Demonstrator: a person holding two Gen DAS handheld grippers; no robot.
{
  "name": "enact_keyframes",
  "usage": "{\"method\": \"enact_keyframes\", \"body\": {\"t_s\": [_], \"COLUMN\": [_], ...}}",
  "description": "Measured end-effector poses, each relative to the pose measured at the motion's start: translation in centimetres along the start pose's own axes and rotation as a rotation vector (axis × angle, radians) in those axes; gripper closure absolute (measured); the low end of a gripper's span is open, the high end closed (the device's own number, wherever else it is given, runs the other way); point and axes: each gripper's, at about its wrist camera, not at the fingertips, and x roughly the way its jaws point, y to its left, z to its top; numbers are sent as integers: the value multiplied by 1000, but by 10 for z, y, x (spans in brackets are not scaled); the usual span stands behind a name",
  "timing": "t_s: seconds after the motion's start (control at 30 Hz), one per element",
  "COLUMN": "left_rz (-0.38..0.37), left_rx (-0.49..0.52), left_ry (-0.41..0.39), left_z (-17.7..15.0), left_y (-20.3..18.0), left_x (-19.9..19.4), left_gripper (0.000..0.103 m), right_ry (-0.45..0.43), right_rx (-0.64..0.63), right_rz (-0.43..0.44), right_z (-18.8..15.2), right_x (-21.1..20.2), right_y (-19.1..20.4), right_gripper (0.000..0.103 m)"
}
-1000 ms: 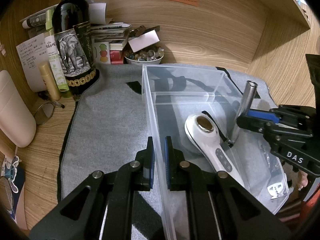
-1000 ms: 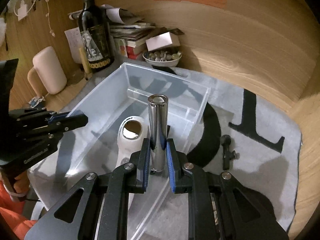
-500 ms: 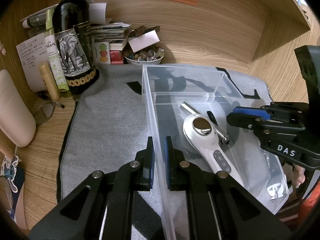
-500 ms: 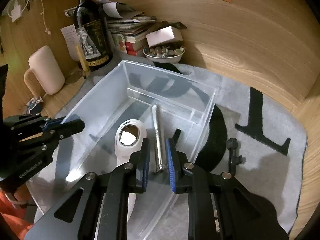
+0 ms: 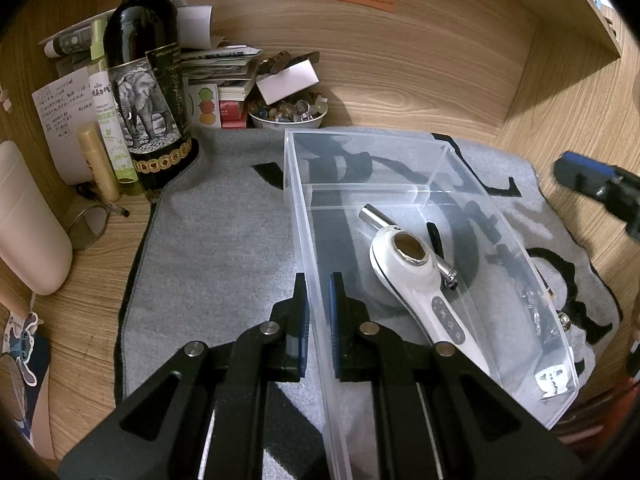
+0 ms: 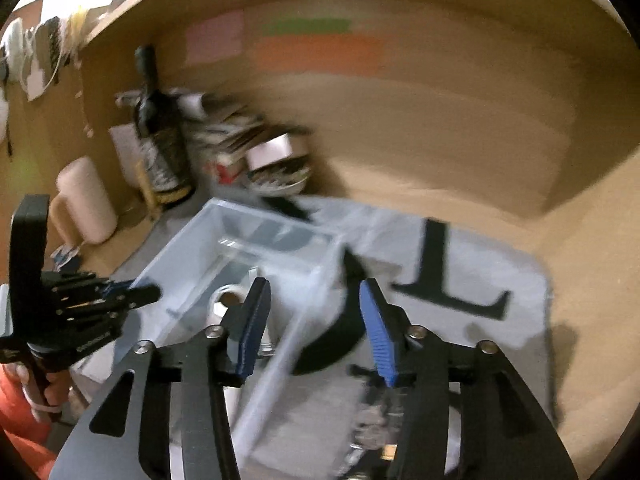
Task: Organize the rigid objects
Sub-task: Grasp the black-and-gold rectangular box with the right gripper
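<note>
A clear plastic bin (image 5: 294, 184) stands on a grey mat (image 5: 224, 240). Inside lie a white handheld device (image 5: 404, 264) and a silver metal cylinder (image 5: 376, 218) partly under it. My left gripper (image 5: 318, 288) is shut on the bin's left wall. My right gripper (image 6: 312, 316) is open and empty, above the bin's right wall (image 6: 320, 276); this view is motion-blurred. It also shows at the right edge of the left wrist view (image 5: 596, 188). Small metal items (image 5: 560, 320) lie on the mat right of the bin.
A wine bottle (image 5: 148, 92), a spray bottle (image 5: 108, 112), a gold tube (image 5: 98, 160), papers, books and a bowl of stones (image 5: 286, 114) crowd the back left. A beige container (image 5: 28, 224) stands at left. Wooden walls close the back and right.
My right gripper let go of the metal cylinder, which now lies in the bin. It has opened wide and pulled up and back to the right. The left gripper has not moved.
</note>
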Motion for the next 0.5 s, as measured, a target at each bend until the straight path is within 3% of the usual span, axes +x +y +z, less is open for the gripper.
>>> {"method": "enact_keyframes", "body": {"t_s": [0.2, 0.5], "left_rz": [1, 1], "left_rx": [0, 2], "left_ry": [0, 1], "left_z": [0, 0], "left_y": [-1, 0], "left_x": [0, 0], "left_gripper": [94, 94], "right_ry": [4, 207], "right_rx": [71, 171], "right_rz": [-109, -134], "right_z": [-11, -63], "right_x": [-13, 30], "right_y": [-40, -75], "right_gripper": [59, 59]}}
